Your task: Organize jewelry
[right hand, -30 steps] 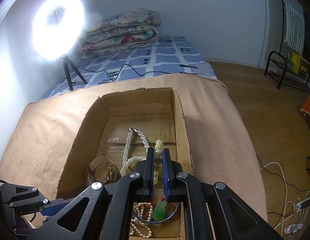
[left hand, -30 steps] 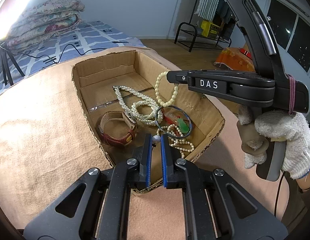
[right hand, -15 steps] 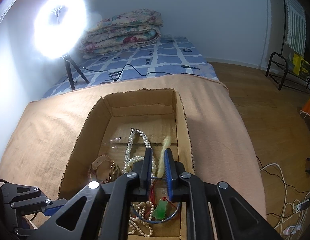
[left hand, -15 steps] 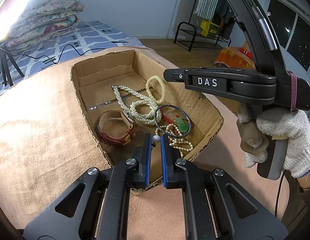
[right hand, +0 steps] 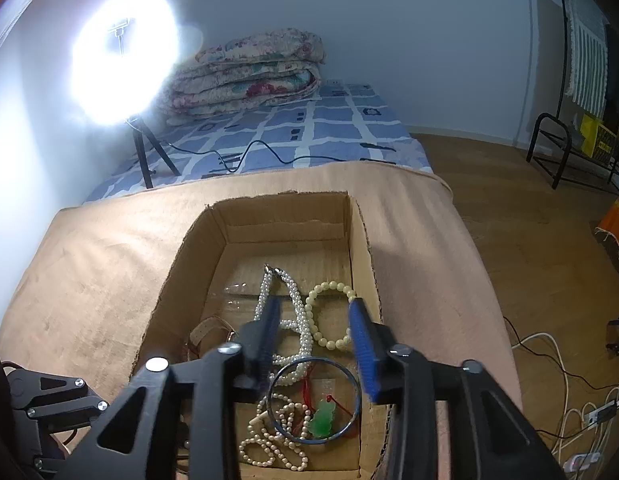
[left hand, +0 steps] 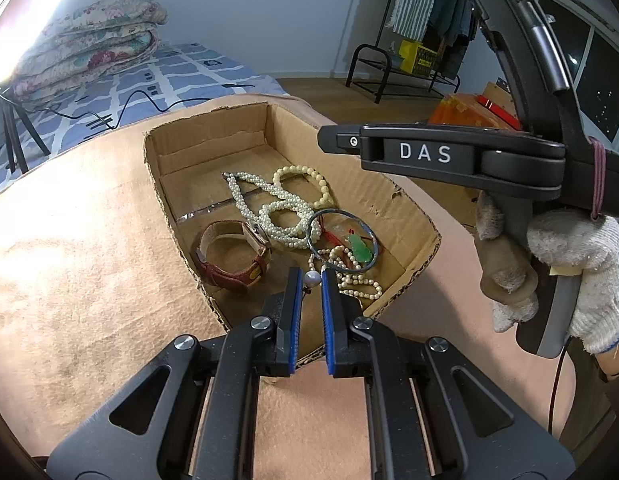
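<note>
Fuzzy tan blanket (left hand: 89, 240); corrugated cardboard box (left hand: 213, 148), round pearls (left hand: 285, 216).

We see the cardboard box (right hand: 359, 236) open at the top, its far half of bare floor free for entry from above. The near half is crowded by the pearl necklace (left hand: 277, 208), bead bracelet (right hand: 329, 316), bangle (left hand: 341, 240) and watch (left hand: 233, 252). The right hand-held gripper (right hand: 315, 332), fingers spread, occupies the space above the right wall.
</note>
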Action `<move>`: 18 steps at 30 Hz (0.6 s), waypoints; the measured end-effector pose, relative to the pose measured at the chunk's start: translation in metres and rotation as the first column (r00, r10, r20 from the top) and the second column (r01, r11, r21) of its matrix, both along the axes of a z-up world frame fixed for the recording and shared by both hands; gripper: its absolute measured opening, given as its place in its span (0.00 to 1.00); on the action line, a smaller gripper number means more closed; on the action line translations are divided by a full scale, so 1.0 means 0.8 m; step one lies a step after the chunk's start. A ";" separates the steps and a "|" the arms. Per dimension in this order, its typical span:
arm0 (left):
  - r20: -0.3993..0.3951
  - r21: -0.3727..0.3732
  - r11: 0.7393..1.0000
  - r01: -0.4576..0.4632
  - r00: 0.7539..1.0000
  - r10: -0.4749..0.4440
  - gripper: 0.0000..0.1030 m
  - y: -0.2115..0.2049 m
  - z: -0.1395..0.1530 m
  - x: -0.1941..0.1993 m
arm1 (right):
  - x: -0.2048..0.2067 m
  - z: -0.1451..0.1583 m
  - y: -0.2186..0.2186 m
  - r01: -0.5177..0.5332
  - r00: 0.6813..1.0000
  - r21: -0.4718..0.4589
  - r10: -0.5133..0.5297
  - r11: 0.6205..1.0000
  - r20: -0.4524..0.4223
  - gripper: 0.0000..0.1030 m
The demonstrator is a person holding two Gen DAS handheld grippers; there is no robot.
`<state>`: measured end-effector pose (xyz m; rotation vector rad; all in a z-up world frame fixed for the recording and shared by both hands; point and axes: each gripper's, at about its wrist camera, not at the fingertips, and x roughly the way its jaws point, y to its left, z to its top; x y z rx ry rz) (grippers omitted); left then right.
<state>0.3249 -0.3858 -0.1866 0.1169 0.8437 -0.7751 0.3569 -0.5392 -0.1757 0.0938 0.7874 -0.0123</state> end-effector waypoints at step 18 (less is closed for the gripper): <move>0.134 -0.032 0.999 -0.012 0.991 0.017 0.37 0.046 0.084 -0.060 | -0.059 0.073 0.022 0.026 0.996 -0.005 -0.026 1.000 0.081 0.70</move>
